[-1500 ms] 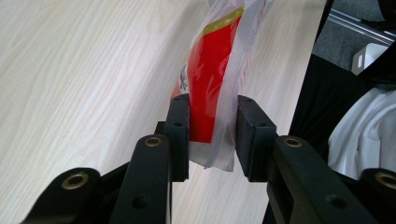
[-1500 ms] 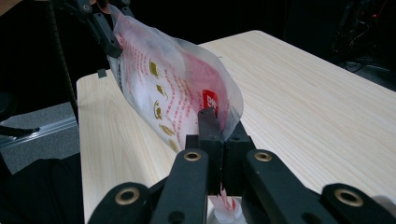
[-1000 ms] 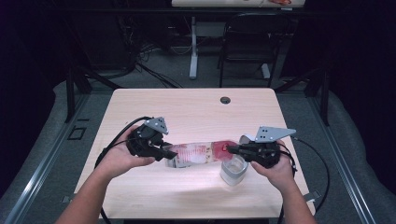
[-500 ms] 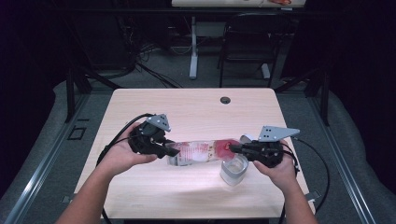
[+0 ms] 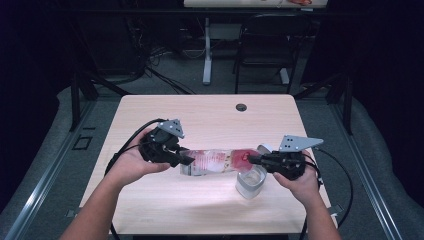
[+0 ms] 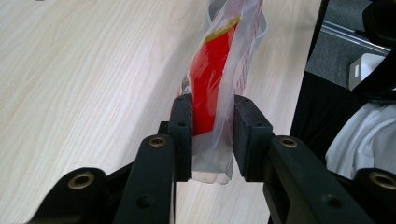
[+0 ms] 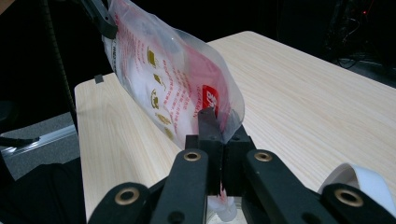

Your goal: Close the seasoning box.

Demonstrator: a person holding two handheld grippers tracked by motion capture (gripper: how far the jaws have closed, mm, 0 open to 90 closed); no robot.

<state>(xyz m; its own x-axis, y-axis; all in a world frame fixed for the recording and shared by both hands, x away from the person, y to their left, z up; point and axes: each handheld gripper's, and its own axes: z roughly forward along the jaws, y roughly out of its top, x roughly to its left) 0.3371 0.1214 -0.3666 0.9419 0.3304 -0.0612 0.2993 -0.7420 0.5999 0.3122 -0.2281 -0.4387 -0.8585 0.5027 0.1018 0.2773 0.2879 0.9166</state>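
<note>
A clear plastic pouch (image 5: 215, 161) with red print hangs stretched between the two grippers above the near half of the wooden table (image 5: 210, 115). The left gripper (image 5: 181, 159), at about nine o'clock from the pouch, has its jaws narrowed around one end, both pads against the film. The right gripper (image 5: 256, 160), at three o'clock, is clamped tight on the other end. A clear plastic cup (image 5: 251, 182) stands on the table just under the right gripper, at five o'clock from the pouch.
</note>
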